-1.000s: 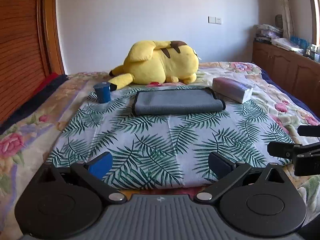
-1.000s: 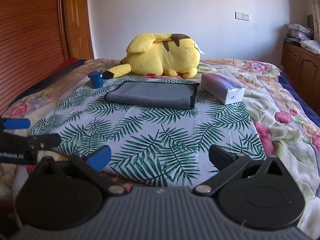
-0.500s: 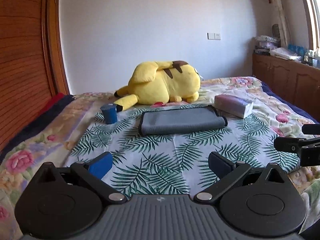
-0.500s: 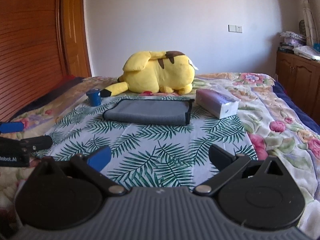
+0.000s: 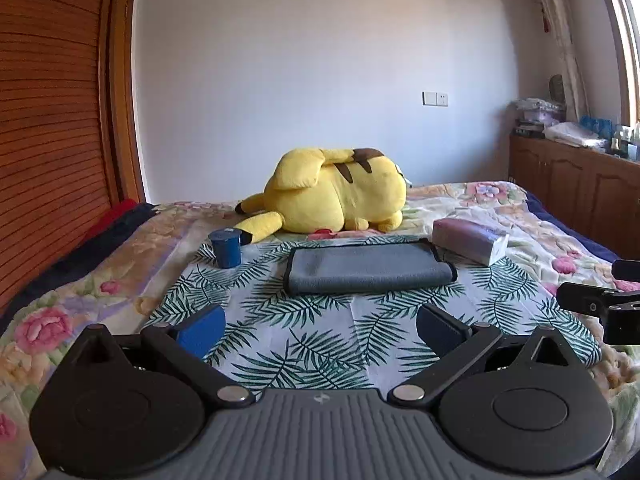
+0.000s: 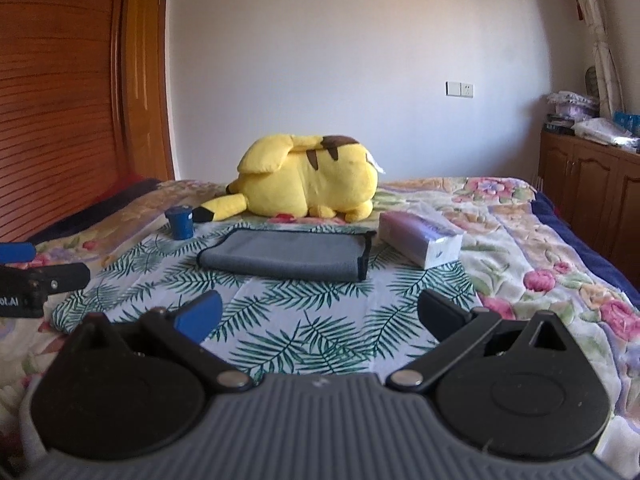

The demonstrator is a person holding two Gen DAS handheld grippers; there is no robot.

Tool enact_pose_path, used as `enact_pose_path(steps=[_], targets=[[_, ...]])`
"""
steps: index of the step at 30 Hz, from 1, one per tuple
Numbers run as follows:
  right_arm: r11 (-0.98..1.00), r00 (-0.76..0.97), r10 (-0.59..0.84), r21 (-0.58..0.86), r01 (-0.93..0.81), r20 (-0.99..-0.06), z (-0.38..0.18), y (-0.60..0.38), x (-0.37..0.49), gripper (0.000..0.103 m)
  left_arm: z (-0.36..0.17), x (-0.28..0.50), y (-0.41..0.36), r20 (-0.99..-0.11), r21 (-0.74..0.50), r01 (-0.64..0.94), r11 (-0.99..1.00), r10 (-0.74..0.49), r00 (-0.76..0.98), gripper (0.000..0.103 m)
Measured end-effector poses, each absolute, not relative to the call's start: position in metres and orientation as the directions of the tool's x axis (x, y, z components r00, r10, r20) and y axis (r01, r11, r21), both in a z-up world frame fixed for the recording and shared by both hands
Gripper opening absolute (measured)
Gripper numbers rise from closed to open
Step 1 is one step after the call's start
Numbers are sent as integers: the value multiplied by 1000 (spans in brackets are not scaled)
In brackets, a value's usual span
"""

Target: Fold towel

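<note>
I am looking along both grippers across a bed [image 5: 532, 236] covered by a floral quilt, with a palm-leaf cloth [image 5: 316, 332] spread over its middle. My left gripper [image 5: 320, 326] has its jaws spread wide with nothing between them, hanging over the near edge of the palm-leaf cloth. My right gripper [image 6: 320, 314] is the same: jaws wide apart, holding nothing, over the near edge of that cloth.

The grey towel [image 5: 366, 268] lies flat and folded into a thick rectangle with dark trim, on the far part of the palm-leaf cloth, roughly centred between its left and right edges. It is well apart from both grippers. In the right wrist view the towel [image 6: 286, 256] shows its dark-trimmed end on its right side.

A small dark blue cup [image 5: 227, 247] stands upright near the far left corner of the cloth, apart from the towel. A rectangular tissue pack [image 5: 470, 240] lies just beyond the towel's right end, near the far right corner. Behind the towel, a large yellow plush toy [image 5: 336, 194] lies on its side across the quilt.

A wooden wardrobe [image 5: 52, 128] fills the left side of the room. A low wooden cabinet [image 5: 576, 188] with clutter on top stands along the right wall. The other gripper's fingers show at the side edge of each view.
</note>
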State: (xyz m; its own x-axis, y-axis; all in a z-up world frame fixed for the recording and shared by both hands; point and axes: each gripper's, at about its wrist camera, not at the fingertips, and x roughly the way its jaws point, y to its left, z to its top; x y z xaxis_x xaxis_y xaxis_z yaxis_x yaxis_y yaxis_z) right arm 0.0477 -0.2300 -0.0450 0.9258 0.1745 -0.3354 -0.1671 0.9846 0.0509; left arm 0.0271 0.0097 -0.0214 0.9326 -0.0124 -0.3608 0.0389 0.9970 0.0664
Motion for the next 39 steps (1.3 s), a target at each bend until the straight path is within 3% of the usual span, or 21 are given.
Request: enact_pose_path(steps=[8,39], targets=[[986,938,164,49,-157,-306,-43,-231,45,103,-21,22,4,-325,121,41,992,1,946,103],[989,945,150,44,-144,-289,-42,-234,45,103,-23,22,5,-334,109,46,993,-7,943,103]])
